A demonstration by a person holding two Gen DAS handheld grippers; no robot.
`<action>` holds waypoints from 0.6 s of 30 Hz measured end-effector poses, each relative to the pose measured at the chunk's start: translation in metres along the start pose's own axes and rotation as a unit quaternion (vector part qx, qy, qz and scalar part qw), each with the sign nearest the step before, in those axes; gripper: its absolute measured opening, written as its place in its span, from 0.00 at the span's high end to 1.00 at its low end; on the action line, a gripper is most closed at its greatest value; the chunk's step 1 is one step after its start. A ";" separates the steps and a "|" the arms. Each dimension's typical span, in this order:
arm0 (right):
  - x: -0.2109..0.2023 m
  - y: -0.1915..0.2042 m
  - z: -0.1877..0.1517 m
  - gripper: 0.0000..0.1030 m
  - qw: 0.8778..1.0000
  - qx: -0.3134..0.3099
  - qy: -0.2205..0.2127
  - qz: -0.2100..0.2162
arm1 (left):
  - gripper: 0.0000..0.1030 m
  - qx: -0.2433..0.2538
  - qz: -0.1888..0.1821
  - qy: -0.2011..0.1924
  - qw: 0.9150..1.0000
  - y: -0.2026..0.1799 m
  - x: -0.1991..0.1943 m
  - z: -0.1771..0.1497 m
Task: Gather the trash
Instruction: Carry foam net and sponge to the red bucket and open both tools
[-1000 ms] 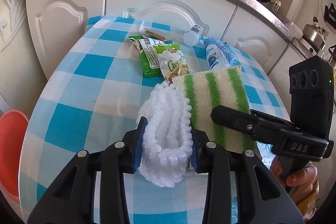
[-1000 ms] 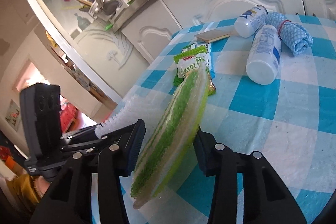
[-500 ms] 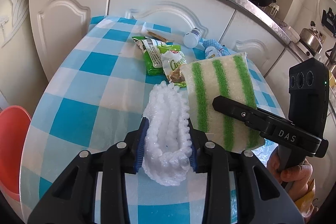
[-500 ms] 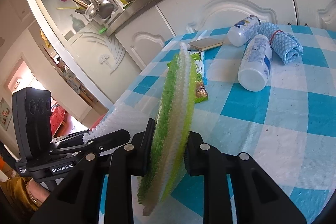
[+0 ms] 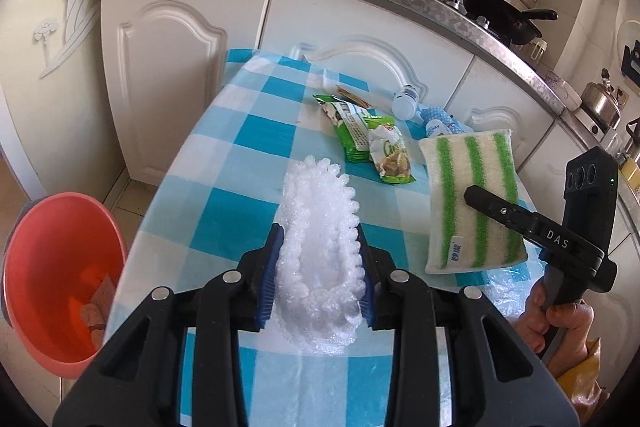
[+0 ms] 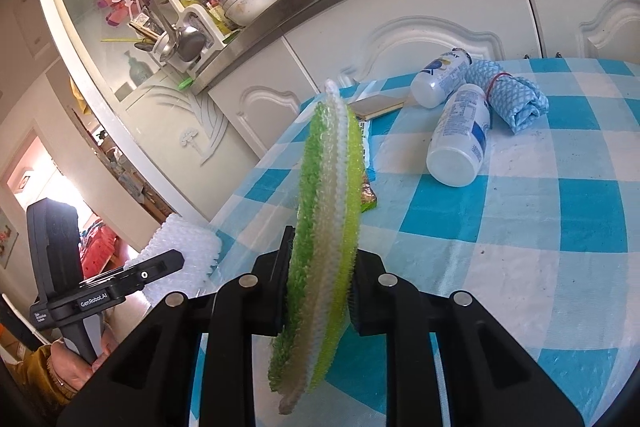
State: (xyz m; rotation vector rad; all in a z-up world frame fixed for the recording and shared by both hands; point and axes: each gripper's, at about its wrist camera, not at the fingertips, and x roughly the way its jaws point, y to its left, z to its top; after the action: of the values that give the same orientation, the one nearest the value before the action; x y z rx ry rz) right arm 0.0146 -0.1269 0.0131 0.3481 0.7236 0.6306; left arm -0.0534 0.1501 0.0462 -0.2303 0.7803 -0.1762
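white foam wrap [image 5: 318, 251]: folded bubbly sheet, clenched between left gripper [image 5: 319, 273] blue pads, lifted over the checkered table [image 5: 224, 163] near its front edge
striped pad [image 6: 326, 227]: green-and-white, pinched edge-on by right gripper [image 6: 320, 281], jaws clamped on its lower part, raised off the cloth
right jaws: just been closing, pad between them
left-view only: pad's flat striped face [image 5: 472, 199] with small label; orange bin [image 5: 60, 275] on the floor left of table, scraps inside; green snack wrappers [image 5: 370, 143] mid-table; pot and pan on counter
right-view only: two white bottles [image 6: 460, 135] lying on their sides, touching a rolled blue cloth [image 6: 514, 95]; flat tan item [image 6: 378, 105] behind pad; dish rack on counter
hands: right hand [image 5: 560, 315] on gripper handle in left view; left hand [image 6: 76, 363] partly seen in right view
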 end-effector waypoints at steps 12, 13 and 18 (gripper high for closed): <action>0.006 0.022 -0.005 0.77 0.999 0.012 -0.010 -0.029 | 0.66 -0.020 0.084 -0.024 0.996 0.065 -0.037 0.005; 0.007 0.027 -0.005 0.77 1.000 0.010 -0.009 -0.027 | 0.66 -0.022 0.092 -0.025 0.995 0.072 -0.039 0.004; 0.017 0.057 -0.008 0.77 1.000 -0.009 0.008 -0.017 | 0.66 -0.035 0.125 -0.027 0.991 0.100 -0.046 0.002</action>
State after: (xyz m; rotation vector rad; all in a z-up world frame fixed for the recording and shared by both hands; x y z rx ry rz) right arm -0.0046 -0.0715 0.0276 0.3129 0.7378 0.6087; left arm -0.0772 0.2576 0.0516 -0.2008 0.7551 0.0949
